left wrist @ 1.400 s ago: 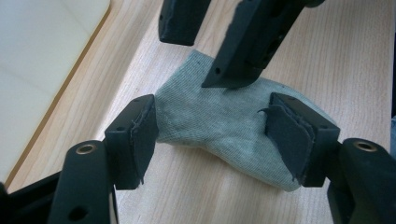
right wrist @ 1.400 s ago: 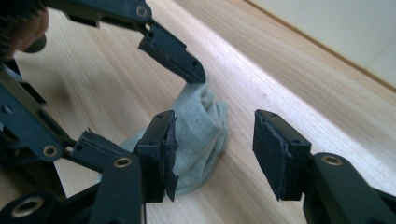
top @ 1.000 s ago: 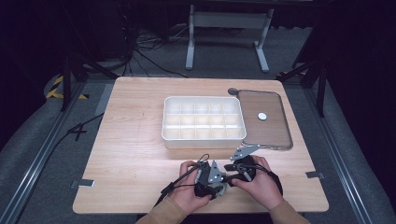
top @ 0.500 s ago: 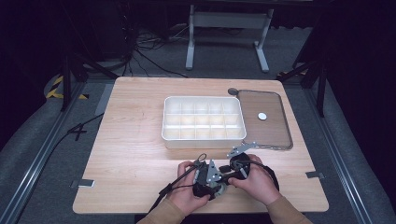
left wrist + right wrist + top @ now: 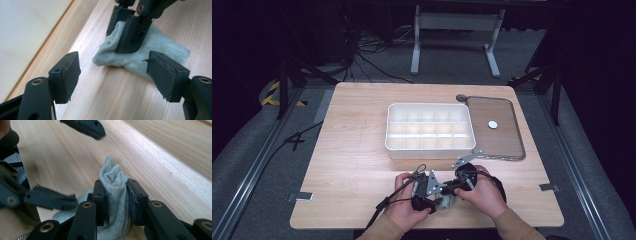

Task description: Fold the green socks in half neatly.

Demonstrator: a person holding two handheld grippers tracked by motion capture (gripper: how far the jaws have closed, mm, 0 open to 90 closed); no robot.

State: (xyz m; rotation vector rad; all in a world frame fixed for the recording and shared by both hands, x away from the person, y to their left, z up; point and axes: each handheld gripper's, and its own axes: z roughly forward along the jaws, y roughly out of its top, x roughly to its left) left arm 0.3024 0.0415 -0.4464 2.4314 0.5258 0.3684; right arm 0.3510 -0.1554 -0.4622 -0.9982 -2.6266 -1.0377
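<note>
A small grey-green cloth (image 5: 113,177) lies on the wooden table near its front edge. My right gripper (image 5: 117,202) is shut on a bunched fold of it; its jaws have just been closing on the fabric. In the left gripper view the cloth (image 5: 162,47) lies flat ahead with the right gripper (image 5: 125,32) pinching its left end. My left gripper (image 5: 113,75) stands open just short of the cloth, nothing between its pads; its jaws have just been opening. In the high view both hands sit close together, left gripper (image 5: 424,192) beside right gripper (image 5: 453,186).
A white box with several compartments (image 5: 430,150) stands mid-table beyond the hands. To its right lies a brown tray (image 5: 507,142) holding a small white disc (image 5: 493,124). The table's front edge (image 5: 427,225) runs right under the hands.
The right hand has edged slightly left toward the left hand. Both hands otherwise stay in place near the front edge.
</note>
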